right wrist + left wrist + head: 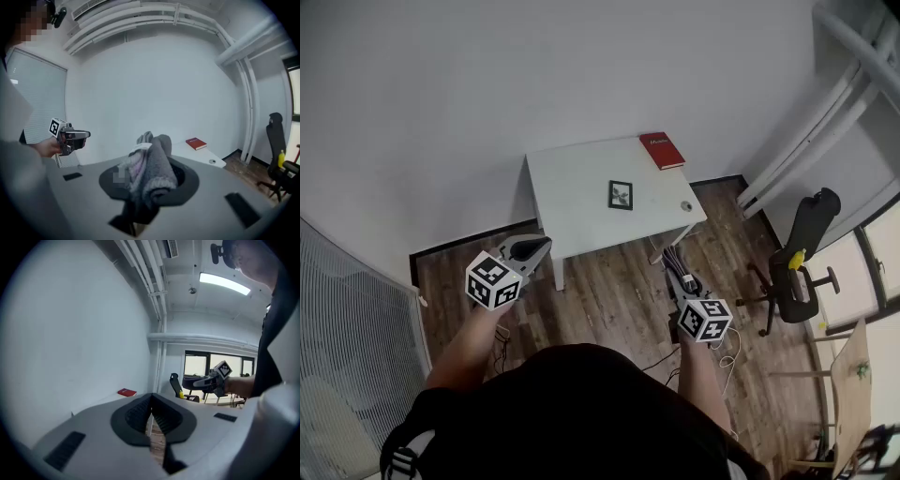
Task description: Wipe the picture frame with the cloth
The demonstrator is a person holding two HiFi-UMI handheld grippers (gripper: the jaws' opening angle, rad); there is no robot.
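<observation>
Slightly downward, right hand-held gripper (pixel 675 262)

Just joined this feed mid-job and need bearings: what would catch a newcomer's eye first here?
A fuzzy grey rolled cloth clamped in the right gripper fills that gripper's view. Ahead, on the small white table by the wall, a small black picture frame lies flat mid-top, with a red book at its far right corner. The left gripper is shut and empty, short of the table.
</observation>
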